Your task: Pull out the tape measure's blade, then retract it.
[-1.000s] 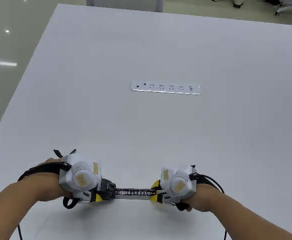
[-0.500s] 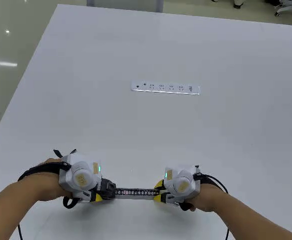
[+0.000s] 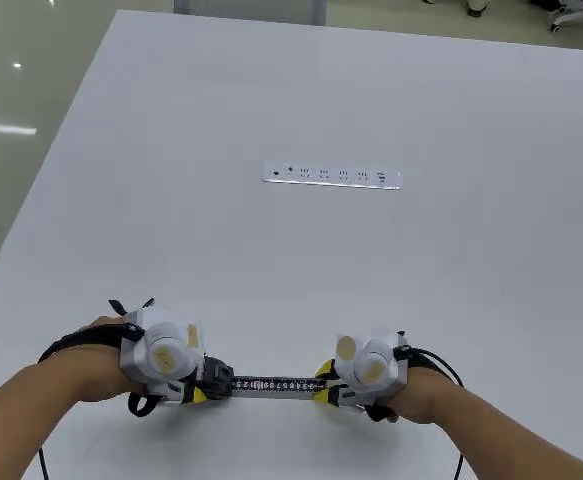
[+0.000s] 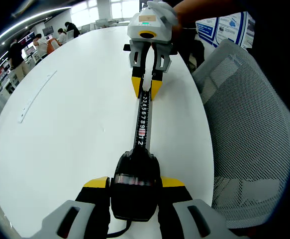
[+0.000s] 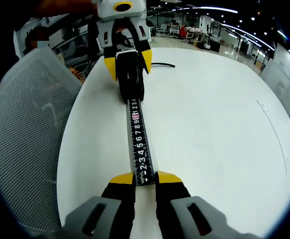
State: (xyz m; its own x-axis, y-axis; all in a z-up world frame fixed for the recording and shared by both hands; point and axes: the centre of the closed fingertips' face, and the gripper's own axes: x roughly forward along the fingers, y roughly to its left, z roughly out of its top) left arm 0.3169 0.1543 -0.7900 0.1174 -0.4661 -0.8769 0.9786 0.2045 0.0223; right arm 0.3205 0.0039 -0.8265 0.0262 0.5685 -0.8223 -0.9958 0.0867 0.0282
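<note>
left gripper, jaws clamped on the black tape measure case near the front edge of the white table, faces right gripper, jaws pinched on the tip of the partly drawn blade; pull best made straight and level, case steady, to avoid a kink.

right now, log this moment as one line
left gripper: shut on case | right gripper: shut on blade end | blade: partly out, straight between grippers
</note>
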